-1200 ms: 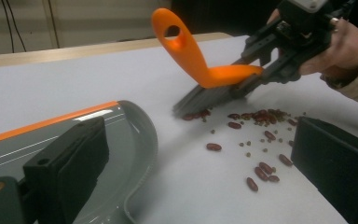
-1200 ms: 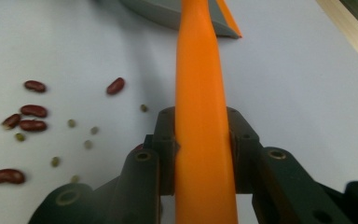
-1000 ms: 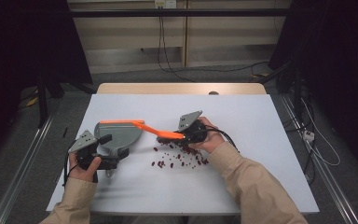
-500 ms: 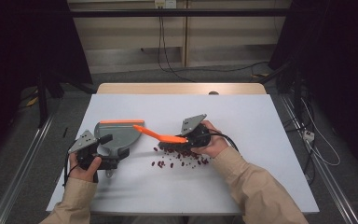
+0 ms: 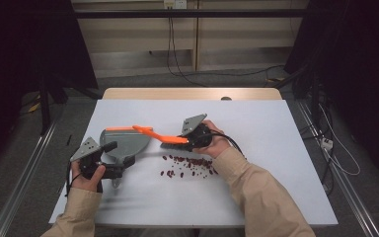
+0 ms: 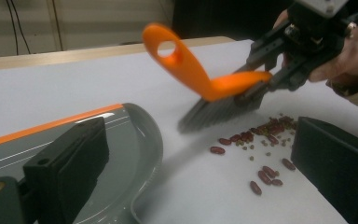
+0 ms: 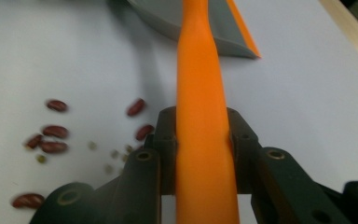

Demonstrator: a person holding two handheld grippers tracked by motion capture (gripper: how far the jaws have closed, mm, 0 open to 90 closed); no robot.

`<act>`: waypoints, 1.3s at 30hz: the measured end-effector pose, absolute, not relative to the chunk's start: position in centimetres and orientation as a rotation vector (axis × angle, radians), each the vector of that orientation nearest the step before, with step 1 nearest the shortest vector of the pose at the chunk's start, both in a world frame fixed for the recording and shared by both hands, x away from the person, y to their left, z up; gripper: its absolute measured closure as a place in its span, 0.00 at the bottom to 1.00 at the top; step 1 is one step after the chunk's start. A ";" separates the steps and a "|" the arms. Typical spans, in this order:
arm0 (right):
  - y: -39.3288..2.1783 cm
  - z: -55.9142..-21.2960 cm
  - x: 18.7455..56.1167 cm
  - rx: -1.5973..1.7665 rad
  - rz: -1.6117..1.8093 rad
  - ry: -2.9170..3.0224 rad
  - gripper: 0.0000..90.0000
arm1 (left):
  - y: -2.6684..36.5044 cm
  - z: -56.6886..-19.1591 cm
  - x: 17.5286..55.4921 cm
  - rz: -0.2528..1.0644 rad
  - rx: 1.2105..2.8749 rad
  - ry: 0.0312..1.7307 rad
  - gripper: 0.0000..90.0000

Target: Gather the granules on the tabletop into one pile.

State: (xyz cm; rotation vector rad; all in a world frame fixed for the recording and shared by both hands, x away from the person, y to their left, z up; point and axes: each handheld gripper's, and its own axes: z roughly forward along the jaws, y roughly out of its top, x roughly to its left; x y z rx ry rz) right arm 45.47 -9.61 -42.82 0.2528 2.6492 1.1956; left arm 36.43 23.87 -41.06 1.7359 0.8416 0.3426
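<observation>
Right gripper: jaws clamped on the orange brush, one jaw on each side of the handle, seen close in the right gripper view. From the left gripper view the same gripper holds the brush with the dark bristles pointing down at the table, at the edge of the beans; the looped handle end rises up and away. The brush is motion-blurred there, so whether the bristle tips touch the surface cannot be told.

Left gripper: sits at the handle end of the grey dustpan. In its own view the two jaws stand well apart at the frame's edges, the left one in front of the pan; no pad is seen pressing on anything. Whether it grips the pan's handle cannot be told: the handle is hidden under the gripper body in the high view.

Dustpan: lies flat on the white table, orange lip on its far side. The pan is cut off at the top of the right gripper view.

Red beans: scattered with small greenish grains just right of the pan, between the two hands. Several are blurred in the right gripper view.

Cables lie on the floor beyond the table.
</observation>
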 end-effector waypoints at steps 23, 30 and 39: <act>-12.1 -41.3 42.8 0.507 1.360 2.526 0.79 | 23.4 -41.3 36.1 0.331 1.779 0.801 0.04; -12.7 -39.7 42.0 0.790 1.397 2.402 0.79 | 23.3 -41.3 36.0 0.325 1.785 0.783 0.04; -12.4 -39.4 40.5 1.039 1.433 2.281 0.79 | 22.9 -41.2 35.6 0.317 1.796 0.757 0.04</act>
